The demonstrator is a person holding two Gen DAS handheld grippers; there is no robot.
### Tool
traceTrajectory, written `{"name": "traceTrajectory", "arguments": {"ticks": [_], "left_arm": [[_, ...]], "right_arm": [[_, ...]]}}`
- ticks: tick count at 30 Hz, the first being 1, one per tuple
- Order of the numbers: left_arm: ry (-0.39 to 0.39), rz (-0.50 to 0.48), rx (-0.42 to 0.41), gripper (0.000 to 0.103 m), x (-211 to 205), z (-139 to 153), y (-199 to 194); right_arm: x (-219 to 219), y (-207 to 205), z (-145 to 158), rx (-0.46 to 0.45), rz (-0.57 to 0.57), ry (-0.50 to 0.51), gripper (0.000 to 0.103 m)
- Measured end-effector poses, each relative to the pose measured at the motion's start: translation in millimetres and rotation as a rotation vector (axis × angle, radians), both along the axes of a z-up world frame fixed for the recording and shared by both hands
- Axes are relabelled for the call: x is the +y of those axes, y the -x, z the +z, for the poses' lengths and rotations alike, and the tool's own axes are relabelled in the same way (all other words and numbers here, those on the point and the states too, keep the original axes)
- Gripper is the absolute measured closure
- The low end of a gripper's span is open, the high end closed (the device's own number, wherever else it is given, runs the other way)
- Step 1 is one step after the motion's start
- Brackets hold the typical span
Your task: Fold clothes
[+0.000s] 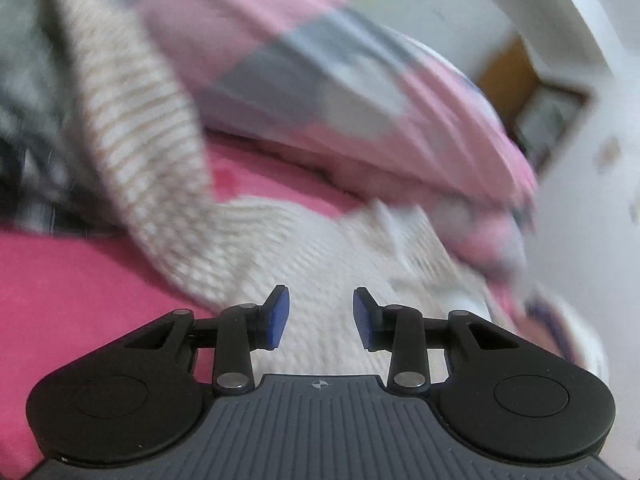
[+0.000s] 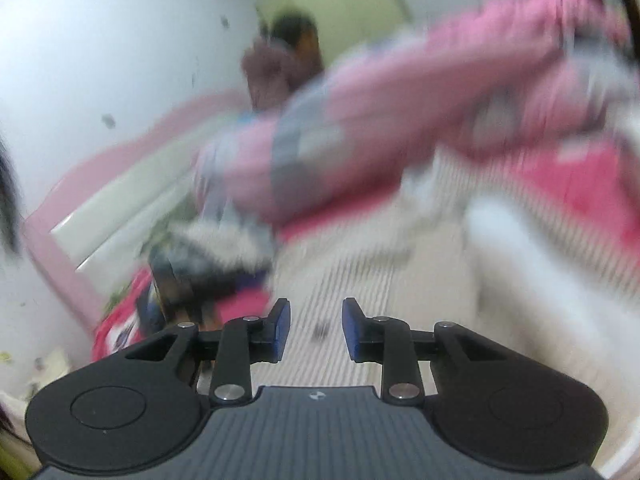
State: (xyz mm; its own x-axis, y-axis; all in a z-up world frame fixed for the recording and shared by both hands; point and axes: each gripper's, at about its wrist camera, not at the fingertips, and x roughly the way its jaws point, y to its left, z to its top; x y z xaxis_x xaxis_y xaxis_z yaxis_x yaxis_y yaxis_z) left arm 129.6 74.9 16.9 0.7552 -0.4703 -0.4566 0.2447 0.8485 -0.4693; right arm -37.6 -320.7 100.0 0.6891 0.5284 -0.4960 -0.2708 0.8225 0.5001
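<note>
- Garment: cream ribbed knit [image 1: 304, 256] lies on the pink bedsheet [image 1: 80, 292], beside the pink-grey quilt [image 1: 320, 80].
- Left gripper [image 1: 321, 317]: jaws narrowly parted, empty, above the knit.
- Right gripper [image 2: 316, 330]: jaws narrowly parted, empty.

free: pink sheet [image 1: 60, 300] left | blocked: quilt [image 1: 320, 80] behind sweater [image 1: 320, 248]
</note>
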Motion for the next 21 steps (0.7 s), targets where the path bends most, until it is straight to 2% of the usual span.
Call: {"name": "traceTrajectory", "arguments": {"ticks": [3, 6, 8, 10, 13, 18, 21], "left_arm": [[-0.115, -0.101, 0.008, 0.062, -13, 21, 36], [-0.131, -0.154, 0.041, 0.062, -22, 13, 66], [-0.130, -0.153, 0.055, 0.062, -29, -1, 77], [-0.129, -0.151, 0.069, 0.062, -35, -16, 88], [-0.142, -0.120, 0.074, 0.062, -47, -32, 94], [-0.172, -0.137, 0.037, 0.062, -56, -38, 86], [-0.176, -0.142, 0.027, 0.062, -61, -38, 71]], "right_arm": [[10, -21, -66, 0.158, 0.027, -0.055, 0.073], [18, -39, -102, 0.180, 0.021, -0.078, 0.073], [24, -56, -111, 0.149, 0.018, -0.098, 0.073], [31, -82, -120, 0.118, -0.003, -0.046, 0.073], [46, -114, -140, 0.163, -0.042, 0.043, 0.073], [42, -145, -149, 0.164, -0.083, 0.032, 0.073], [27, -176, -152, 0.191, -0.143, -0.037, 0.073]]}}
